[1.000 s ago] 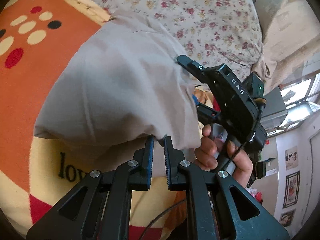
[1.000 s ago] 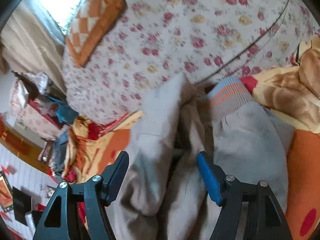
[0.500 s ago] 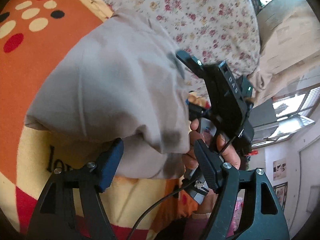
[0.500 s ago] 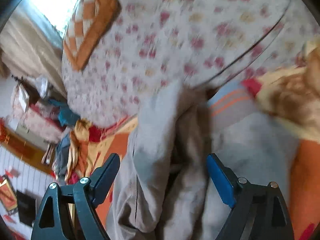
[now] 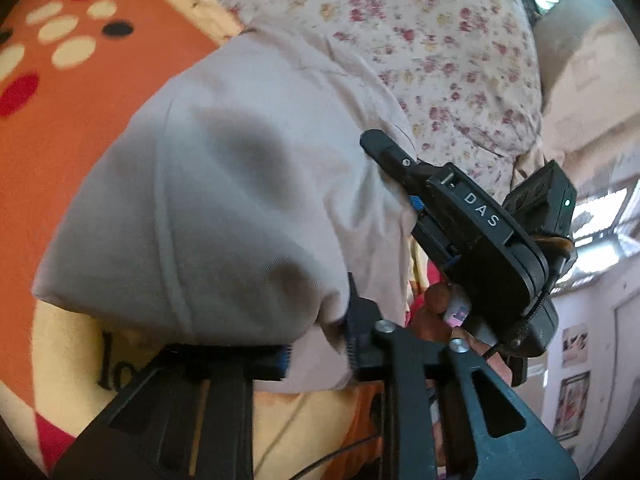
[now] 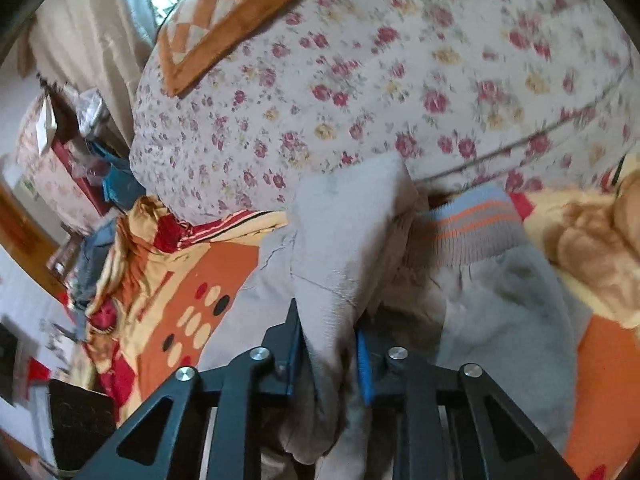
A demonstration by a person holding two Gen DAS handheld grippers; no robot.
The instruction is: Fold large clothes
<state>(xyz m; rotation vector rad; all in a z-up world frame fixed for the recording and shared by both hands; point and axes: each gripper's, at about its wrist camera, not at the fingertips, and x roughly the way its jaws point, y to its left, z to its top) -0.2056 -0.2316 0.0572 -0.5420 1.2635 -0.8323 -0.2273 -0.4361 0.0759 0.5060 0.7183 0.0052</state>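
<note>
Garment (image 5: 240,200): one beige piece on the orange blanket (image 5: 80,100). Both your grippers, spread wide half a second ago, are now clamped on its folds: left gripper (image 5: 320,344), right gripper (image 6: 328,356). One floral quilt (image 6: 400,60) lies behind.

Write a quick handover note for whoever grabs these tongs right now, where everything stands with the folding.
Left tongs: shut on a fold of the grey garment.
Right tongs: shut on another fold of the same garment, near its striped cuff.
Garment lies bunched on the orange blanket, beside the floral quilt.
Done: both grips taken.
Left: probably lift, spread it flat, fold. No neat fold shows yet.
</note>
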